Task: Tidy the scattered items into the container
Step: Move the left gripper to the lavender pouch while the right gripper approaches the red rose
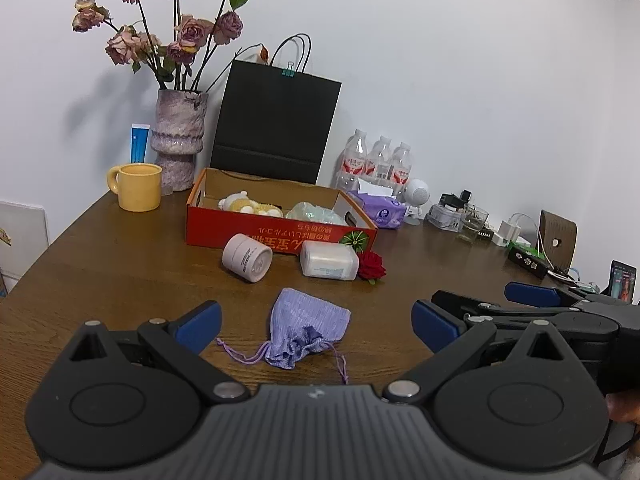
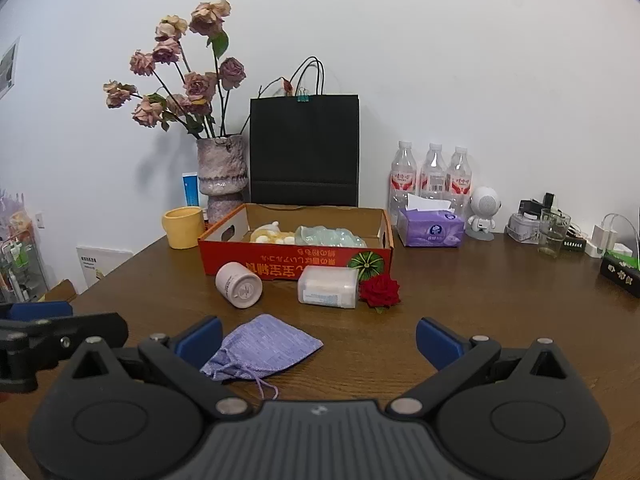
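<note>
A red cardboard box (image 1: 280,236) (image 2: 296,266) stands on the wooden table, holding a yellow plush toy (image 1: 248,205) and a pale green wrapped item (image 1: 316,213). In front of it lie a pink jar (image 1: 247,258) (image 2: 239,285) on its side, a clear plastic box (image 1: 329,260) (image 2: 328,287) and a red rose (image 1: 372,266) (image 2: 379,290). A purple drawstring pouch (image 1: 304,334) (image 2: 264,347) lies nearest. My left gripper (image 1: 316,326) is open, with the pouch between its fingers. My right gripper (image 2: 319,342) is open and empty, the pouch by its left finger (image 2: 200,340).
Behind the box stand a vase of dried roses (image 1: 178,140), a yellow mug (image 1: 138,186), a black paper bag (image 1: 276,124), water bottles (image 1: 376,166), a tissue pack (image 2: 432,230), a small white robot figure (image 2: 482,212), a glass (image 2: 554,232) and chargers at the right.
</note>
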Available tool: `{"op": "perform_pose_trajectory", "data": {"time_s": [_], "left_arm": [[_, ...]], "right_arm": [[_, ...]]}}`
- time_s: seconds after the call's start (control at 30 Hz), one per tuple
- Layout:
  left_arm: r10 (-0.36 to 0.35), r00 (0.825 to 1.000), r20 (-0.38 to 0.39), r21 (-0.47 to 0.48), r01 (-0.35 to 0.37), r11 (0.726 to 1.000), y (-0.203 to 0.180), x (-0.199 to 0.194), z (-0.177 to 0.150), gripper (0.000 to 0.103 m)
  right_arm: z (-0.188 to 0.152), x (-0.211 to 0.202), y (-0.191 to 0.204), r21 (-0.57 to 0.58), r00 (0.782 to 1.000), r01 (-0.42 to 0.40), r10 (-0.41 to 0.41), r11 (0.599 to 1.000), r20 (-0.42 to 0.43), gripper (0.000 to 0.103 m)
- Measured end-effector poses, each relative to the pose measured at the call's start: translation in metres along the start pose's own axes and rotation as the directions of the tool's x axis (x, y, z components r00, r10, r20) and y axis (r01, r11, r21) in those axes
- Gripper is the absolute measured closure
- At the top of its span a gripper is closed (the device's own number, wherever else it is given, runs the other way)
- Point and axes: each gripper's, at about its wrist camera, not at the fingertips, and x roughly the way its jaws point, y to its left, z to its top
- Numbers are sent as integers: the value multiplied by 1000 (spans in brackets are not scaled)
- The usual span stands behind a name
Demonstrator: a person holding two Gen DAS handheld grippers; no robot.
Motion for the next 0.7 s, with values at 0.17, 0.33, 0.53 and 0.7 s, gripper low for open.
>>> {"op": "perform_pose_trajectory", "data": {"time_s": [0.17,0.33,0.53,0.7], "left_arm": [[12,1000,-14,0,-12,1000,0,9,0,0],[22,999,-32,-7,-22,1000,2,20,0,0],[35,998,-53,3,-35,999,4,35,4,0],[41,997,-65,11,-41,999,5,47,7,0]], "right_arm": [[-3,9,-6,13,1000,-5,6,1000,-13,0],[-3,21,-10,10,1000,-6,7,1000,-26,0],[-1,34,-15,16,999,-14,14,1000,-34,0],[3,46,-20,29,999,-13,14,999,-42,0]]}}
